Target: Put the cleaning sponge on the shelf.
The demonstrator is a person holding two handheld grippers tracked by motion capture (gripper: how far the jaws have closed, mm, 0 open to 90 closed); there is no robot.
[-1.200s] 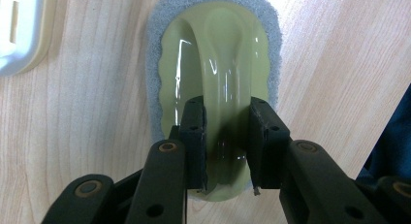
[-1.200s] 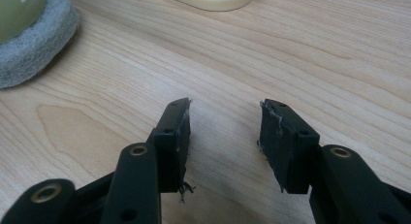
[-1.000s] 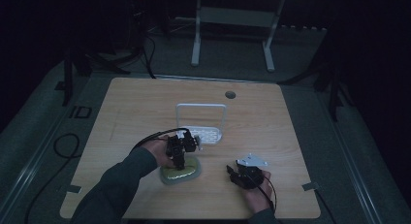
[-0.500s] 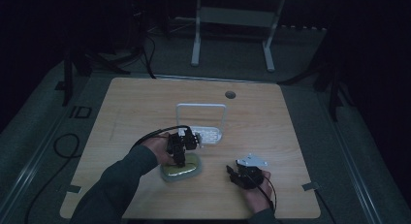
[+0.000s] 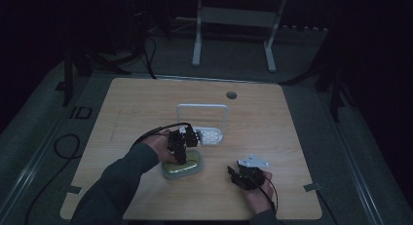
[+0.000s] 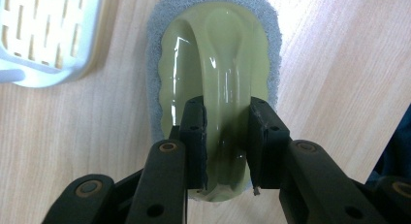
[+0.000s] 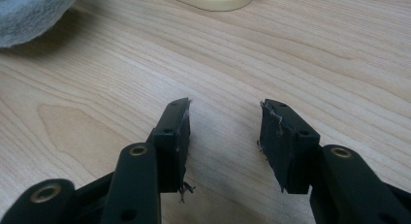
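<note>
The green-handled scrubber [image 6: 215, 83] is being gripped at its handle by the left hand-held gripper [image 6: 225, 136], now pressed onto the table [image 5: 146, 103] just beside the white rack [image 5: 209, 135]; the right hand-held gripper [image 7: 225, 136] is being held open, empty

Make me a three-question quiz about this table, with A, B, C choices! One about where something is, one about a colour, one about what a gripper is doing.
1. Where does the white rack stand?
A. beyond the scrubber
B. on the floor
C. in the person's right hand

2. What colour is the handle of the scrubber?
A. red
B. pale green
C. black

3. What is the left hand-held gripper doing?
A. lying empty
B. gripping the rack
C. clamping the scrubber's handle

Answers:
1 A, the high view shows it farther up the table.
2 B, the glossy handle looks pale green over a grey pad.
3 C, its jaws sit on both sides of the handle; the right hand-held gripper is open and empty.
</note>
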